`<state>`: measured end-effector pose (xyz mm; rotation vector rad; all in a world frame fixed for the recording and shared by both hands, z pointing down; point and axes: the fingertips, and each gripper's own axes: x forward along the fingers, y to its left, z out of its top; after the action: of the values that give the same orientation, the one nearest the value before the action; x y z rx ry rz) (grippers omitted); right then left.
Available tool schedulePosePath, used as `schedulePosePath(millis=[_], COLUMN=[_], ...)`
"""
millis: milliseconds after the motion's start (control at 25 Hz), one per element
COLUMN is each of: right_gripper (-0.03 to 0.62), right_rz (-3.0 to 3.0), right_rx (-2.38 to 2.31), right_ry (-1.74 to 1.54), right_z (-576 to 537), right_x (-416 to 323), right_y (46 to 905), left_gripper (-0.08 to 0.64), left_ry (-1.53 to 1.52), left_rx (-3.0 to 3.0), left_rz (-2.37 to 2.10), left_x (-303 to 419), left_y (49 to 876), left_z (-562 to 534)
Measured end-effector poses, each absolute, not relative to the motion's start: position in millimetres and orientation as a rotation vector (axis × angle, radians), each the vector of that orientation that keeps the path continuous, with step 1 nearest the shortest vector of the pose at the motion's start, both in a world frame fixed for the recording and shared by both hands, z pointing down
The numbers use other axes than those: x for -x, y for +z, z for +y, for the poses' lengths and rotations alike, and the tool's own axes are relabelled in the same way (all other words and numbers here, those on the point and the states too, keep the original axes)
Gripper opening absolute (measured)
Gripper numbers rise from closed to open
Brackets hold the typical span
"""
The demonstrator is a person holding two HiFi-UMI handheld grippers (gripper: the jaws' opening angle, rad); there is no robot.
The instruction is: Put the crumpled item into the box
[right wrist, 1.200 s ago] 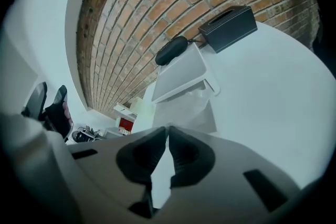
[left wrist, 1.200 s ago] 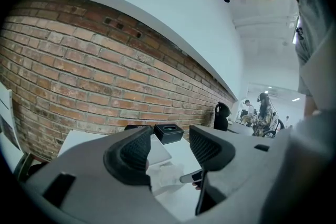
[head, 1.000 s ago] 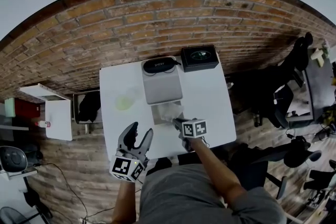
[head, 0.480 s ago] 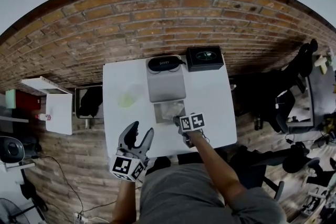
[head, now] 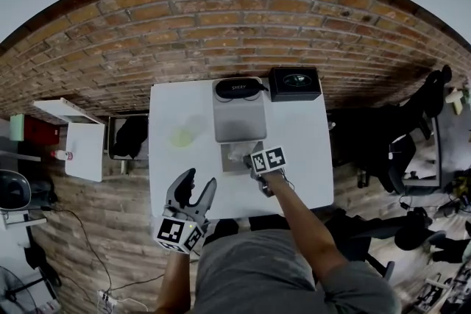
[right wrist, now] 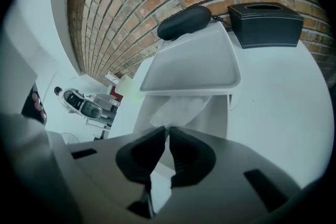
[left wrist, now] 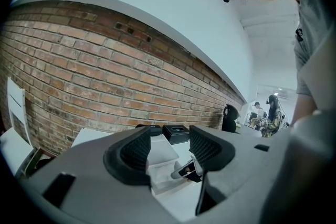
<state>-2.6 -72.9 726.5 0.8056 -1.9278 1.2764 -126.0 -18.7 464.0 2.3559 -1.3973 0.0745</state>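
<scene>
- Head view: The right tool (head: 249, 158) is clenched on a crumpled white sheet (head: 237, 152). The sheet sits at the tool's tips inside a small grey box (head: 227, 161) on the white bench (head: 302, 132). A grey tray-shaped lid (head: 239, 121) lies just beyond the tool, with a black oval case (head: 239, 87) and a black square container (head: 294, 84) past it. The left tool (head: 199, 181) hangs released, well apart from the box, over the bench's near edge.
- Left gripper view: The left tool (left wrist: 170, 139) has its jaws spread and nothing between the pads. Ahead of them are the grey box (left wrist: 157, 178), the grey tray-shaped lid (left wrist: 161, 150) and the right tool (left wrist: 186, 169), with a red brick wall (left wrist: 79, 76) behind.
- Right gripper view: The right tool (right wrist: 167, 131) has its jaws pinched together on a thin edge of the crumpled white sheet (right wrist: 178, 107). The bulk of the sheet fills the grey box (right wrist: 216, 115) just ahead of the tips. The grey tray-shaped lid (right wrist: 189, 68) is directly beyond, and the black oval case (right wrist: 184, 22) and black square container (right wrist: 265, 23) are farthest off.
</scene>
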Motion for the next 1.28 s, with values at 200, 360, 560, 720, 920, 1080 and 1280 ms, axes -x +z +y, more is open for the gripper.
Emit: schedulePosePath(millis=[200, 360, 560, 720, 920, 1080, 1280], right_gripper=[0.152, 0.236, 0.293, 0.316, 0.31, 0.314, 0.316], right_rz=[-1.92, -1.908, -1.95, -2.003, -2.096, -2.158, -2.276], right_rx=[-0.764, -0.769, -0.813, -0.854, -0.957, -1.009, -1.106], right_ry=[1.176, 1.125, 1.034, 0.977, 0.95, 0.894, 0.842], right_z=[-70, -67, -65, -63, -70, -73, -76], right_x=[0, -7, -16, -22, -32, -36, -40], right_y=[731, 730, 723, 715, 690, 669, 637], left_gripper=[0.225, 0.225, 0.225, 0.225, 0.225, 0.225, 0.225], left_ry=[0.069, 0.064, 0.072, 0.066, 0.066, 0.062, 0.066], left_rx=[-2.353, -2.357, -2.371, -2.383, -2.391, -2.415, -2.439], left_rz=[-1.398, -1.389, -1.383, -1.366, -1.356, -1.344, -1.327], left_x=[127, 125, 120, 116, 112, 110, 108], left_y=[464, 463, 463, 463, 463, 463, 464], left_z=[-19, -21, -20, -21, -24, -25, -23])
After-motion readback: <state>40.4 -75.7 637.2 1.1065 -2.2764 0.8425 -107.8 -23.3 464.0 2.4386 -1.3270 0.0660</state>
